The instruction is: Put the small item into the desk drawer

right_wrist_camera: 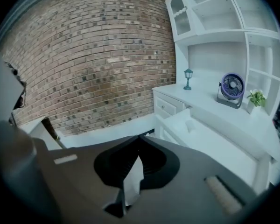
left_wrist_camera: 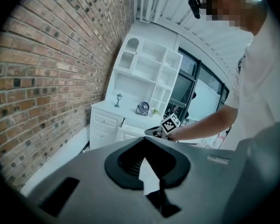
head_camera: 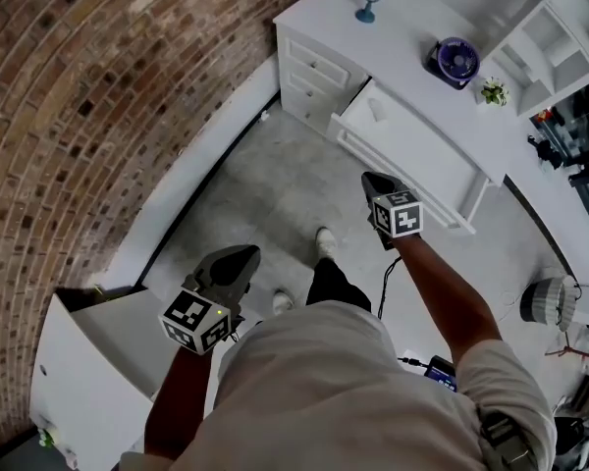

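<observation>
The white desk [head_camera: 412, 62] stands ahead with its wide drawer [head_camera: 422, 155] pulled open. A small white thing [right_wrist_camera: 192, 125] lies near the drawer's left end. My right gripper [head_camera: 371, 178] hangs over the floor just in front of the drawer's front edge, pointing at it. Its jaws [right_wrist_camera: 139, 137] meet at the tips, and I see nothing between them. My left gripper [head_camera: 243, 259] is lower and further back, over the concrete floor, well short of the desk. Its tips [left_wrist_camera: 144, 137] also touch, with nothing in them. From the left gripper view, the right gripper [left_wrist_camera: 149, 132] reaches toward the desk.
On the desk top stand a small blue lamp [head_camera: 370, 0], a purple fan [head_camera: 456, 62] and a little plant [head_camera: 492, 91]. A brick wall [head_camera: 98, 96] runs along the left. A white cabinet [head_camera: 88, 361] stands at the lower left. Cables and gear [head_camera: 545, 302] lie at the right.
</observation>
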{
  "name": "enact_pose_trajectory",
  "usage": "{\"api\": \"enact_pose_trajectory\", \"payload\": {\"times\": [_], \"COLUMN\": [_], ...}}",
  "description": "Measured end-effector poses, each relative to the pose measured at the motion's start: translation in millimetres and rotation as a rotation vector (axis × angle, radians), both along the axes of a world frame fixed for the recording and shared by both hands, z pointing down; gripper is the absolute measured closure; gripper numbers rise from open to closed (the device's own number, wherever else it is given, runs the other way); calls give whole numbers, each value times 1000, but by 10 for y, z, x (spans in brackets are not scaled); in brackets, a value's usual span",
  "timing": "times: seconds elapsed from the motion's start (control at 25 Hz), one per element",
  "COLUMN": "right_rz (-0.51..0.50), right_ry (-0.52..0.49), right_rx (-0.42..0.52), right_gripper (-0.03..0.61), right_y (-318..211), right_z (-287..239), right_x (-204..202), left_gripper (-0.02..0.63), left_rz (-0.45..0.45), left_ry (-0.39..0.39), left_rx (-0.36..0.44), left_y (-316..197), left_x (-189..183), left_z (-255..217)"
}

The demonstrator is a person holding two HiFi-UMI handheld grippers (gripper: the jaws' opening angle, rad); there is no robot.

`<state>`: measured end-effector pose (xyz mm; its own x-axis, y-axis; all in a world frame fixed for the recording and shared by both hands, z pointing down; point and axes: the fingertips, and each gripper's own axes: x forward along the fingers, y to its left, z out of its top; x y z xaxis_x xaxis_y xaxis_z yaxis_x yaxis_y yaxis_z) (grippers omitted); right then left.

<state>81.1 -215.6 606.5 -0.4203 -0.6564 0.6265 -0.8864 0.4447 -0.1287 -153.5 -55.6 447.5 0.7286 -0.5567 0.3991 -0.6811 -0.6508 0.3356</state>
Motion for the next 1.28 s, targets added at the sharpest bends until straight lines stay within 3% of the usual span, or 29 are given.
{"api": "enact_pose_trajectory", "payload": {"times": [0.44,0.72,1.28], "right_rz": [-181,-329,-351], "right_ry": [-93,-83,-141], "right_rx": [-6,-11,28], "right_gripper": [566,566,566], "right_y": [1276,1993,2628], "right_z": [-499,-661,-1013], "right_x": [-840,-1275,-1468], "left_gripper": [609,609,609], "left_rz": [-32,-22,-10], "left_ry": [13,2,6], "left_rx": [5,-1,-17], "left_y": [579,933,1422], "left_x": [-446,-593,-556], "left_z": [35,84,191]}}
